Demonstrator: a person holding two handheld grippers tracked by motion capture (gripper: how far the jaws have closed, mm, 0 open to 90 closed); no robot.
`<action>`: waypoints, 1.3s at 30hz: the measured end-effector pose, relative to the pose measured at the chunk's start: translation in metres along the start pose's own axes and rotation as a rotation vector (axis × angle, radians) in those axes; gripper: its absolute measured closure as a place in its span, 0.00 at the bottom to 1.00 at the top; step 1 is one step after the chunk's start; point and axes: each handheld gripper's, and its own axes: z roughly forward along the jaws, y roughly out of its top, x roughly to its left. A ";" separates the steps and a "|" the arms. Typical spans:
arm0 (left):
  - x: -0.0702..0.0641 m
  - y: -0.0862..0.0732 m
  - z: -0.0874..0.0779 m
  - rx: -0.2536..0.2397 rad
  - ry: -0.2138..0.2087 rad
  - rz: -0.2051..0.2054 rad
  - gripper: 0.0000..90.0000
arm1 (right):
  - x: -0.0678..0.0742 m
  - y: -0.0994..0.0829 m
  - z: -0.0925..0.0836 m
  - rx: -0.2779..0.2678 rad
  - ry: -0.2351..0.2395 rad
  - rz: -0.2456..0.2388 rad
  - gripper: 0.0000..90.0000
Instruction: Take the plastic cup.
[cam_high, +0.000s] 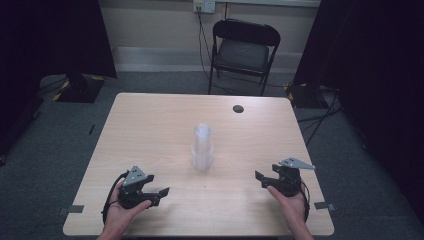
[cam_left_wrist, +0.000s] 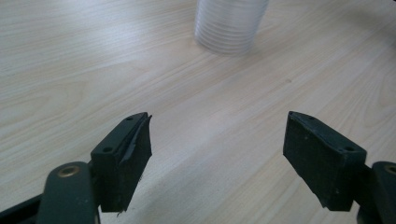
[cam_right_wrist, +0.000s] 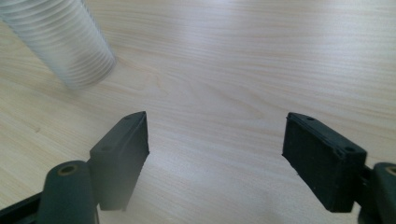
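At the near left edge of the table (cam_high: 150, 115) we note the left gripper (cam_high: 162, 192), held in a hand, jaws spread apart with bare wood between them. Mid-table stands a stack of clear plastic cups (cam_high: 202, 147), upright, well apart from both tools. At the near right we see the right gripper (cam_high: 260, 178), jaws likewise apart, gripping nothing.
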 end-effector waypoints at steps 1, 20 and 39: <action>0.000 0.000 0.000 -0.002 -0.001 -0.001 0.26 | 0.000 0.000 -0.001 -0.006 0.000 -0.004 0.27; 0.000 0.001 0.002 0.026 -0.001 -0.014 0.27 | 0.026 0.002 -0.005 -0.065 0.066 -0.099 0.34; 0.002 0.003 0.002 0.017 -0.009 -0.022 0.27 | 0.039 0.016 -0.003 -0.085 0.131 -0.105 0.36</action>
